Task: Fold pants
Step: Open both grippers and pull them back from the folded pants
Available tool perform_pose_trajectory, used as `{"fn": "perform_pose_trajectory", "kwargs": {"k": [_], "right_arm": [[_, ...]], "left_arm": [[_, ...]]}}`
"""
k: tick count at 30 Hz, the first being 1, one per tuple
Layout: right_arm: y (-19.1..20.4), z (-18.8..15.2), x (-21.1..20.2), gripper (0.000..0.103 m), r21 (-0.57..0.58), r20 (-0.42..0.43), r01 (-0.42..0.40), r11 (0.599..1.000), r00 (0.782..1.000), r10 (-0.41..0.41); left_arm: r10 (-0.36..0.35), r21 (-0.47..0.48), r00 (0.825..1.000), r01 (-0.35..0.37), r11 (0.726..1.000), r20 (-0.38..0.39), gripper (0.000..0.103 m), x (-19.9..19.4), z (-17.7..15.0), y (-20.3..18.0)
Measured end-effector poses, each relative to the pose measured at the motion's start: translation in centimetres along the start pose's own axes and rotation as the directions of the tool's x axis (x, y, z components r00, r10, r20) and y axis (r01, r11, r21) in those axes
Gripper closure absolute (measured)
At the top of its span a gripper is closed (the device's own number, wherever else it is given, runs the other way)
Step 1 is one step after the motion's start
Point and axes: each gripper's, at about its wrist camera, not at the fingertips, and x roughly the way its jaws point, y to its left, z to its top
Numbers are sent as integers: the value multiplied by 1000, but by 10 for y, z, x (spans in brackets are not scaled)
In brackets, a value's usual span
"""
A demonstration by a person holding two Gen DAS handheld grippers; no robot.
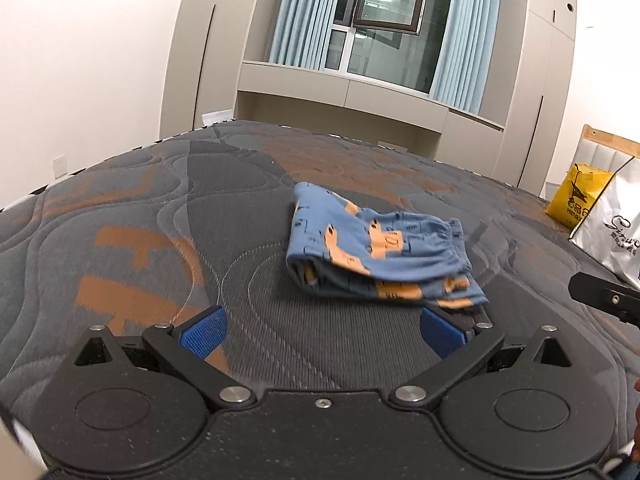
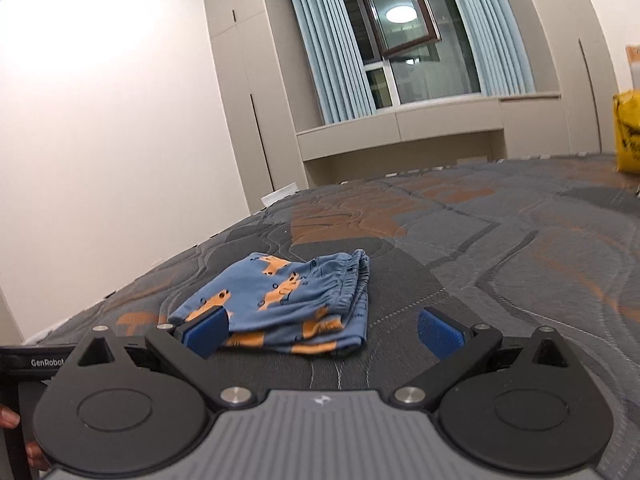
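With both our left gripper and right gripper spread wide and empty, the pants lie folded at twelve o'clock on the mattress, light, soft, best pinched at the layered edges.

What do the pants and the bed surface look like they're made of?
Pants: soft blue knit, probably cotton jersey, matte, orange print, gathered elastic waistband.
Mattress: quilted woven or knit fabric, grey with orange patches, matte; stitched curving lines show the quilting.
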Motion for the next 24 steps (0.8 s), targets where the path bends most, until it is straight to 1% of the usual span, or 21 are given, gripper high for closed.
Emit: {"fn": "perform_pose_trajectory", "kwargs": {"k": [6, 12, 18, 24], "right_arm": [[13, -16, -35, 0, -53, 26, 39, 998, 999, -38], [20, -33, -53, 0, -80, 25, 72, 994, 997, -71], [23, -50, -60, 0, -97, -1, 90, 991, 996, -90], [21, -58, -58, 0, -92, -31, 96, 991, 995, -99]], "left_arm": [[20, 24, 999, -21, 999, 43, 1, -30, -15, -7], [30, 33, 997, -32, 999, 75, 1, -48, -28, -10], [72, 57, 993, -77, 995, 91, 1, -57, -43, -10], [78, 44, 994, -81, 996, 76, 1, -58, -49, -5]]}}
